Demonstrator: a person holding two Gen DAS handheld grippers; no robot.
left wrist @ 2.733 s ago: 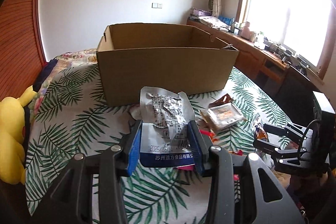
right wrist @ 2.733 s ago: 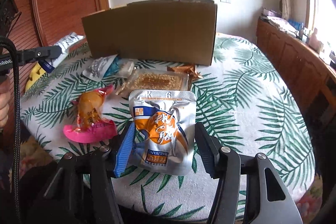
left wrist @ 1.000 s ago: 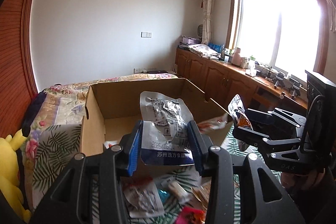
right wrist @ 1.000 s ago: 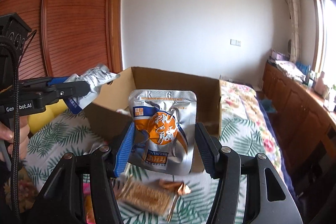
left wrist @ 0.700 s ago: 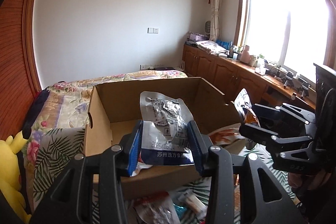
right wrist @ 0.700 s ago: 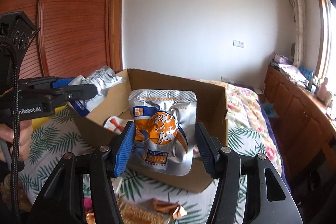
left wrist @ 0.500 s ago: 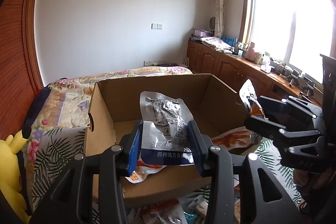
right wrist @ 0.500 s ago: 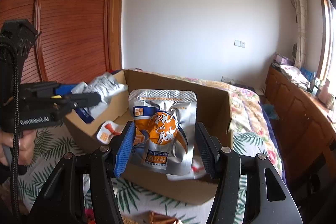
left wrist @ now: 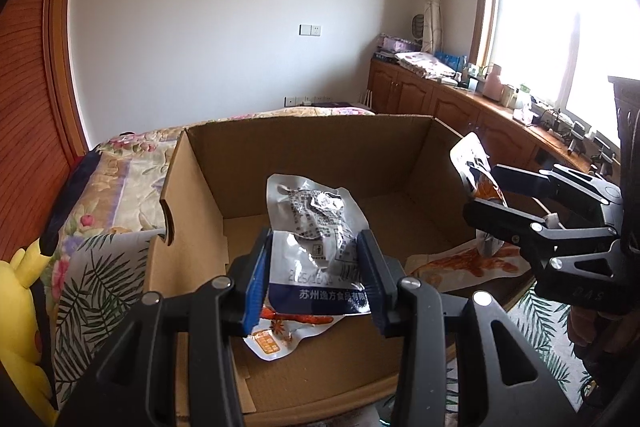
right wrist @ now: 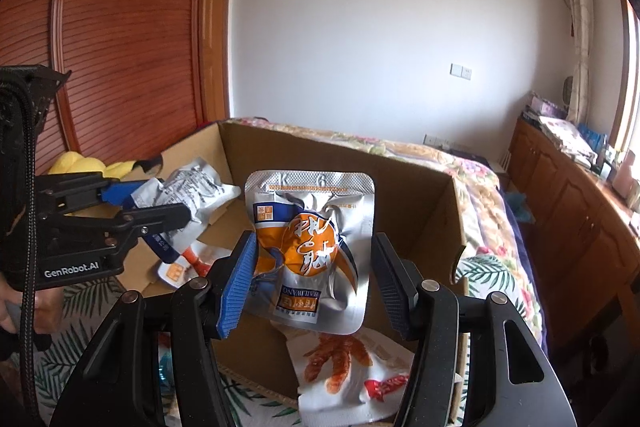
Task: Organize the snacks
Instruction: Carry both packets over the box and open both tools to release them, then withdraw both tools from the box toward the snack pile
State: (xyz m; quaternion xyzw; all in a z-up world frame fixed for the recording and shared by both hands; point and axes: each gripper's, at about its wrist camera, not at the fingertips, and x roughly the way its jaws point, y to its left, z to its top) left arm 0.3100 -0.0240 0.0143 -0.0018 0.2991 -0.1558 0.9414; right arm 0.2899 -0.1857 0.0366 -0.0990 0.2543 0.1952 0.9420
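Your open-topped cardboard box [left wrist: 304, 151] gives clear entry from above, and the middle and back of its floor lie bare, walled in by upright sides all round. Two packets already take up floor space: a white packet with red print [left wrist: 280, 331] near the front left and a white packet with an orange claw picture [left wrist: 464, 263] by the right wall. The left gripper [left wrist: 316, 279] and right gripper [right wrist: 312, 279], each clamping a pouch, share the opening side by side, well apart.
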